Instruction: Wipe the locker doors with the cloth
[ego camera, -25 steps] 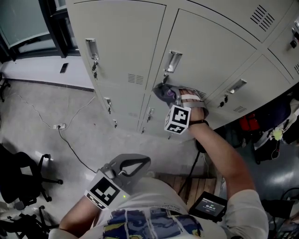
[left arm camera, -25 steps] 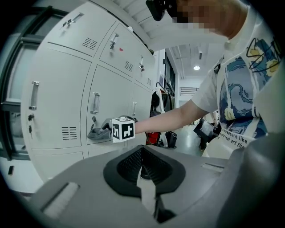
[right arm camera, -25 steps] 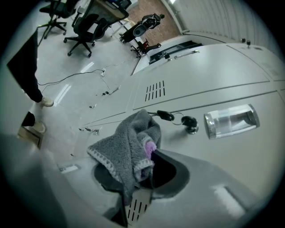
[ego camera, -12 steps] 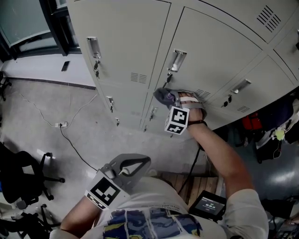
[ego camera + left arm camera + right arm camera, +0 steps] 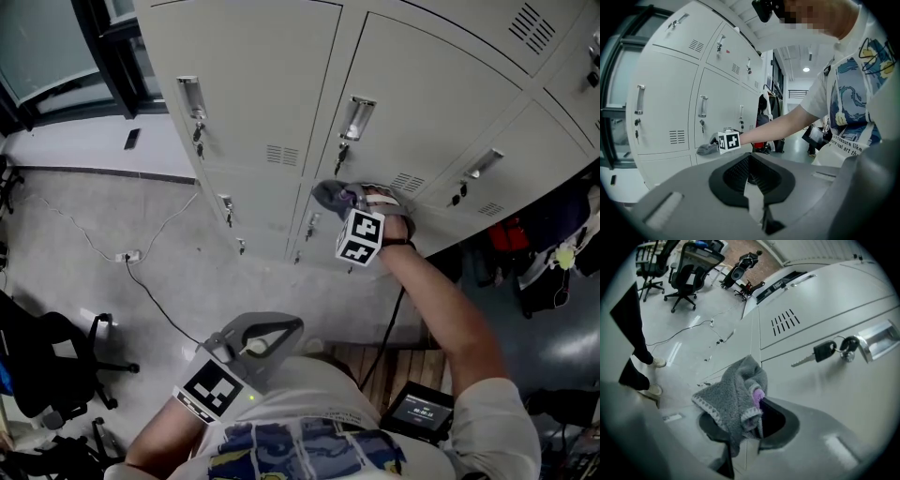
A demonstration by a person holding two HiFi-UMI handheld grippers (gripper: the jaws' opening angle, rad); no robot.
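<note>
Pressing the grey cloth (image 5: 330,194) against the locker doors (image 5: 422,103) w/ the right tool (image 5: 343,199), we have its jaws clamped on a bunched fold of the cloth, w/ a purple bit showing at the pinch. The cloth sits low on the upper row, over the vertical seam btw. two doors. It's below a key (image 5: 824,351) hanging in its lock & near the vent slots (image 5: 785,320). Our left tool (image 5: 251,339) is held low by our torso, well apart from the lockers, jaws drawn together w/ nothing btw. them. Writing: each marker cube (image 5: 360,238) carries only b/w squares. The shirt (image 5: 848,108) print partly reads "real art". The digits on the small screen (image 5: 422,412) are too small to read.
</note>
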